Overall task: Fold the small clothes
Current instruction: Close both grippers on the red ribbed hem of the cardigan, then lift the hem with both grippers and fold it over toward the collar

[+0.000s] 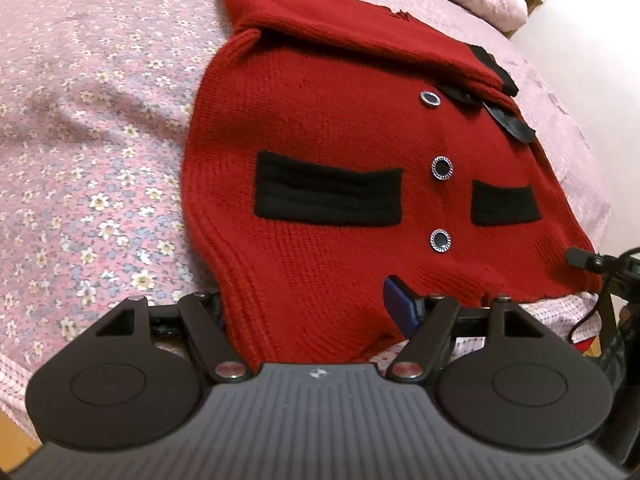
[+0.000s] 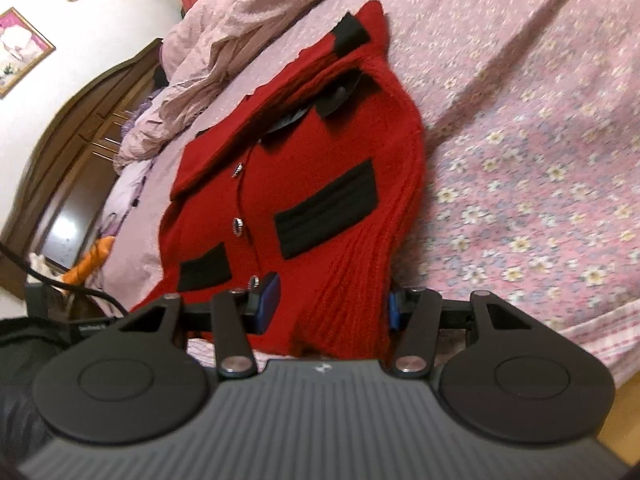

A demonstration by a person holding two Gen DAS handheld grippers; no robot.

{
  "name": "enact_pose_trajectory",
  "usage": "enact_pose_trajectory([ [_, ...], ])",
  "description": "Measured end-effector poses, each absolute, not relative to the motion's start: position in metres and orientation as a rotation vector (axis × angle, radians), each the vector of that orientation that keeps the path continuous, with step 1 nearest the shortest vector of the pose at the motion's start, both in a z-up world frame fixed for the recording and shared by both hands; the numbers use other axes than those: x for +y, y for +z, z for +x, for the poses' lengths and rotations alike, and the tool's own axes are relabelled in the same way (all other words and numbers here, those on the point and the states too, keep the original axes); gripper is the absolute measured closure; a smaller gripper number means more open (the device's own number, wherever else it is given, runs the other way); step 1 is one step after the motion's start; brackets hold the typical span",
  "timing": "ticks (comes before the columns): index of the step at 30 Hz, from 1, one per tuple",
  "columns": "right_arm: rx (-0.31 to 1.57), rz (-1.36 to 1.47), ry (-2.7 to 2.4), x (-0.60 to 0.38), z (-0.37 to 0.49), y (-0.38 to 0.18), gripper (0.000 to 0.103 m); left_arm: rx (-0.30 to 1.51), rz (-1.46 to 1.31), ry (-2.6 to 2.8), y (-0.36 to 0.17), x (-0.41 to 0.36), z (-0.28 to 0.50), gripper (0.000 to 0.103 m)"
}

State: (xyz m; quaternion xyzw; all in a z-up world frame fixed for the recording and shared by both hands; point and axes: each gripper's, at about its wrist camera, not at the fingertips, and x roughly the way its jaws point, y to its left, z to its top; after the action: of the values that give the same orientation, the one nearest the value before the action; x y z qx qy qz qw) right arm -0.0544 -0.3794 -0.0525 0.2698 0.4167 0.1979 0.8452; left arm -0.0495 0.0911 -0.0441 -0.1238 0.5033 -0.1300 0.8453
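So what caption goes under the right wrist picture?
Right gripper straddles the hem of a red knitted cardigan on a pink flowered bedspread.

No text, label or number is legible anywhere in either view.

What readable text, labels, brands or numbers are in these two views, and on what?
No text reads clearly in either view.
Left gripper body: small light emblem, a symbol, no letters.
Right gripper body: the same kind of emblem, blurred.
Black strap at the left edge of the right wrist view: a short white print, too small and blurred to read.
Red cardigan: no visible tag or lettering.
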Motion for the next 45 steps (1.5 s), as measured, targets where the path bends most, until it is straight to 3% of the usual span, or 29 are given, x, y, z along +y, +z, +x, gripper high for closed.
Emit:
enact_pose_trajectory([
  [3,0.902,0.587,0.416,-0.375,-0.048,-0.059,0.074,1.061,-0.25,-0.276,-0.045,0.087,-0.048,0.029],
  [5,0.904,0.593,0.414,-0.374,-0.048,-0.061,0.078,1.065,-0.245,-0.265,-0.046,0.086,-0.048,0.038],
  [10,0.885,0.582,0.402,-0.374,-0.051,-0.057,0.082,1.076,-0.274,-0.206,-0.047,0.097,-0.047,0.082],
  [13,0.853,0.591,0.416,-0.375,-0.051,-0.051,0.083,1.061,-0.341,-0.215,-0.043,0.107,-0.047,0.091],
  [23,0.694,0.619,0.502,-0.374,-0.031,-0.012,0.087,0.894,-0.5,-0.313,0.005,0.123,-0.03,0.093],
  [45,0.394,0.692,0.486,-0.377,0.044,0.053,0.088,0.627,-0.582,-0.216,0.098,0.134,0.038,0.093],
])
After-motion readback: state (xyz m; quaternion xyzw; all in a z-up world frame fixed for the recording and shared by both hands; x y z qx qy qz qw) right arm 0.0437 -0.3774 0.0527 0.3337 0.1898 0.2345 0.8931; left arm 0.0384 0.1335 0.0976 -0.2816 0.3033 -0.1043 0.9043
